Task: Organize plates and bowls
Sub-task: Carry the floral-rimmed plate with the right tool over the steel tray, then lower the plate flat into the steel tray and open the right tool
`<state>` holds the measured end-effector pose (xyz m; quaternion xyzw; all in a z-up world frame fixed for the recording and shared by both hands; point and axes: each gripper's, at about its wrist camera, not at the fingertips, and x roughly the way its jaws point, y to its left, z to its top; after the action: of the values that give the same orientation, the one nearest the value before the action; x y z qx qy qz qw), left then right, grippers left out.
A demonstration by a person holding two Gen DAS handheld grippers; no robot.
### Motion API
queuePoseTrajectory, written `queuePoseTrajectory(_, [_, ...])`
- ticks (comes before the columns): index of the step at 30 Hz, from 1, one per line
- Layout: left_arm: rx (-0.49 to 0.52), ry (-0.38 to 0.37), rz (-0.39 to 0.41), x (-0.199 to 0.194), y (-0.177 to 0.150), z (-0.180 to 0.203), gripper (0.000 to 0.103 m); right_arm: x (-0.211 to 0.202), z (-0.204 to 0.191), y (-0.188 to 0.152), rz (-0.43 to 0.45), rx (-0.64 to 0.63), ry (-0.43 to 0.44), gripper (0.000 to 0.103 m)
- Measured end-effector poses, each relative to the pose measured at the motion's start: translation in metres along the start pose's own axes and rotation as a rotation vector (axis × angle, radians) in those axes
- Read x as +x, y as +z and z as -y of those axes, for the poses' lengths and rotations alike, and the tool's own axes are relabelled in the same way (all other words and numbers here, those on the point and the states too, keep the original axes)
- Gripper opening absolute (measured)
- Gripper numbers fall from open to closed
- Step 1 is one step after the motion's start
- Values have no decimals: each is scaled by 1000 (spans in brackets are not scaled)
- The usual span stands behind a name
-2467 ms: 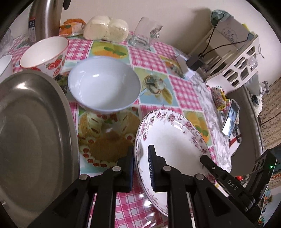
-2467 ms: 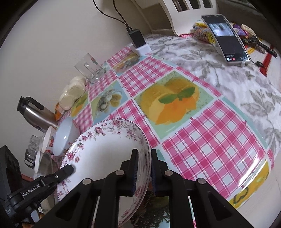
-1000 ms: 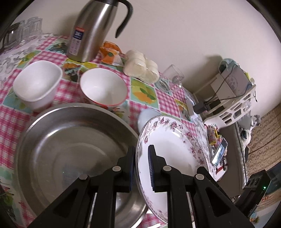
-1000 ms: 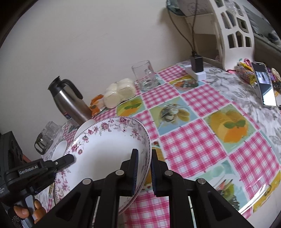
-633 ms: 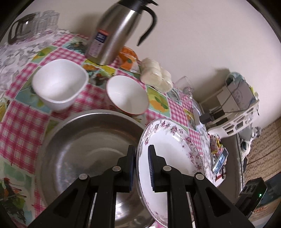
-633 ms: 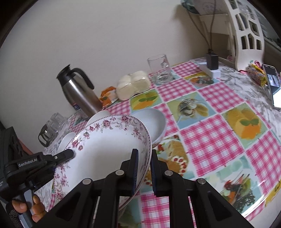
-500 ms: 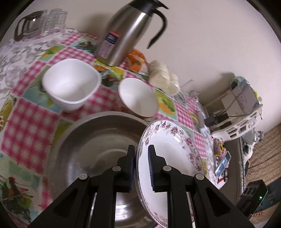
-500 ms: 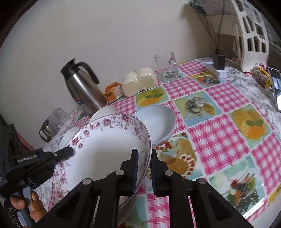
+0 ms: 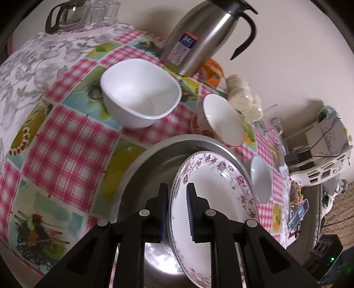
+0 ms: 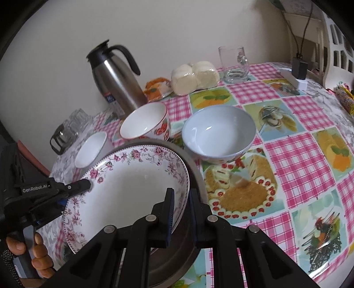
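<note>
- We've got the floral plate (image 9: pixel 212 199) pinched from both sides rn. Left gripper (image 9: pixel 177 200) is clamped on its rim at bottom centre of the left wrist view, one finger on each face of the rim.
- Right gripper (image 10: pixel 181 205) is doing the same on the opposite edge, bottom centre of the right wrist view, fingers closed tight on the rim w/ the plate (image 10: pixel 130 188) spreading to the left of them.
- In the right view the left gripper (image 10: pixel 85 185) shows at mid left, its tip on the plate's far rim, and a hand (image 10: pixel 33 254) wraps the handle at bottom left.
- The plate is tilted and sits over the steel basin (image 9: pixel 150 177), which fills the lower middle of the left view. In the right view the basin's (image 10: pixel 194 177) rim peeks out just right of the plate. Can't tell if the plate touches the basin bottom.
- Other bowls on the checked tablecloth (image 10: pixel 298 155): square white bowl (image 9: pixel 141 102) upper centre-left of the left view, strawberry bowl (image 10: pixel 146 124) just above the plate in the right view, pale blue bowl (image 10: pixel 218 133) to its right, near the basin rim.
- Back by the wall: steel thermos jug (image 10: pixel 117 75) upper left of the right view, a pack of white buns (image 10: pixel 194 77) and a glass mug (image 10: pixel 234 64) along the top.
- Glass cups (image 9: pixel 81 13) sit in the top left corner of the left view, kinda blurry.
</note>
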<state>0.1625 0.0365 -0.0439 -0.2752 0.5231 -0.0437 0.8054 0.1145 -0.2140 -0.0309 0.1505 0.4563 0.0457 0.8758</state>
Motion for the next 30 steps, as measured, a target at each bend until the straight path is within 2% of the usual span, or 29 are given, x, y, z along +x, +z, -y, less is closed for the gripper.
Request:
queuePoseTrajectory(10, [-29, 42, -45, 12, -2, -9, 15, 15, -3, -5, -57, -20, -22, 14])
queuePoseTrajectory(18, [-58, 58, -80, 20, -5, -16, 18, 17, -7, -6, -61, -45, -33, 15])
queuePoseTrajectory(30, [-69, 73, -73, 23, -2, -15, 21, 19, -9, -5, -70, -79, -44, 17])
